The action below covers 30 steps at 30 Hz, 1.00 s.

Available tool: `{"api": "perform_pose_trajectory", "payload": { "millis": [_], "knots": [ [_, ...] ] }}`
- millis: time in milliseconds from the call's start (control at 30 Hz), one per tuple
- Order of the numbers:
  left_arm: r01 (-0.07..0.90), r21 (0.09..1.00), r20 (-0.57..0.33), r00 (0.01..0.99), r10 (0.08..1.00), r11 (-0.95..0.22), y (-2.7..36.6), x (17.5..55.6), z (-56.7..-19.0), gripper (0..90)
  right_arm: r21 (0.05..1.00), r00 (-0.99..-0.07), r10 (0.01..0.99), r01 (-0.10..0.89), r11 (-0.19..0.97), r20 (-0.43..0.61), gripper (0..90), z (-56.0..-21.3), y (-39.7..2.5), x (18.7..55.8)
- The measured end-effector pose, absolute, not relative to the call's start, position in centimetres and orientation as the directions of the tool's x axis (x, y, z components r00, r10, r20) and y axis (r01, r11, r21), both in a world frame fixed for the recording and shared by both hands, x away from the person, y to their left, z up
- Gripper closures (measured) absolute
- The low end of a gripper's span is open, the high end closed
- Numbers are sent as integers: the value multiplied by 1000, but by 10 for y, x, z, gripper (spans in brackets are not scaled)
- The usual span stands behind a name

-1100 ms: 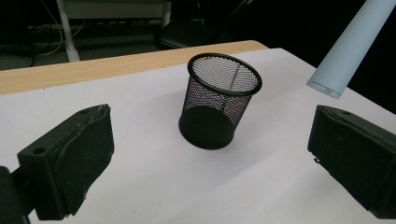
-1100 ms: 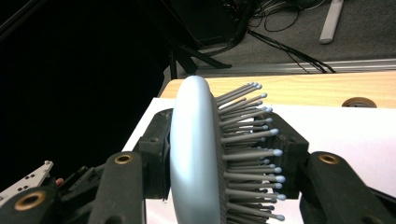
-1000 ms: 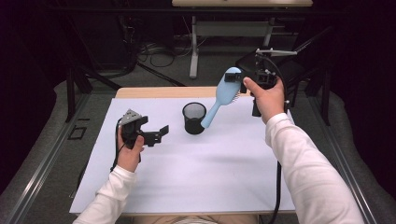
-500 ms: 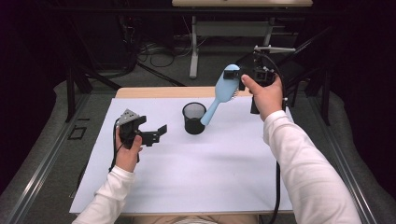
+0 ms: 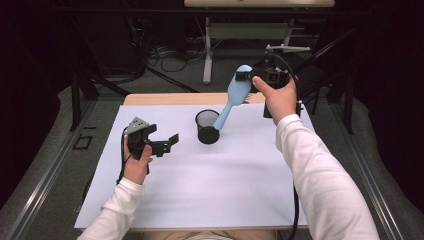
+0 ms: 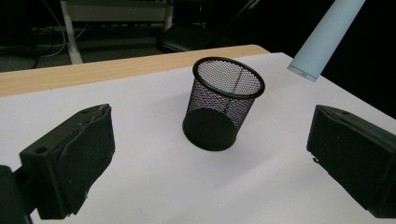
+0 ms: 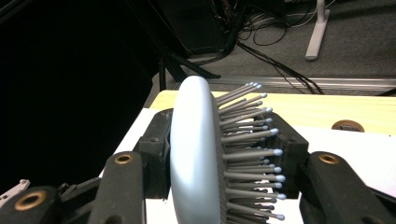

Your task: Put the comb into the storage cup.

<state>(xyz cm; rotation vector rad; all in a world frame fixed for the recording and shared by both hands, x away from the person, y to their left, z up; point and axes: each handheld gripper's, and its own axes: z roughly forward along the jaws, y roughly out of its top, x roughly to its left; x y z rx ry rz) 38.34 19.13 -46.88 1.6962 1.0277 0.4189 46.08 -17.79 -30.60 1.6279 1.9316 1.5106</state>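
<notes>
A light blue hairbrush (image 5: pixel 234 97) hangs tilted over the table, its handle end just above the right rim of a black mesh cup (image 5: pixel 207 126). My right gripper (image 5: pixel 247 80) is shut on the brush head, with the bristles (image 7: pixel 247 154) pressed against one jaw. The cup (image 6: pixel 222 103) stands upright on the white sheet. My left gripper (image 5: pixel 167 142) rests low on the table to the left of the cup, open, with nothing between its jaws. The brush handle tip (image 6: pixel 324 39) hovers at the upper right of the left gripper view.
A white sheet (image 5: pixel 210 200) covers the table, with a wooden edge (image 5: pixel 175 98) at the back. Behind the table are desk legs, cables and dark floor (image 5: pixel 170 55). A metal rail (image 5: pixel 45 170) runs along the left side.
My right gripper has lifted slightly and drifted back, carrying the brush with it. The left gripper and the cup have stayed put.
</notes>
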Motion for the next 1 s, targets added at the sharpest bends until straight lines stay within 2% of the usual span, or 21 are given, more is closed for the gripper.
{"api": "perform_pose_trajectory", "payload": {
  "millis": [1000],
  "knots": [
    [436, 898, -231, 574, 786, -54, 194, 383, -467, 22, 801, -349, 870, 593, -82, 347, 501, -313, -140, 488]
  ]
}}
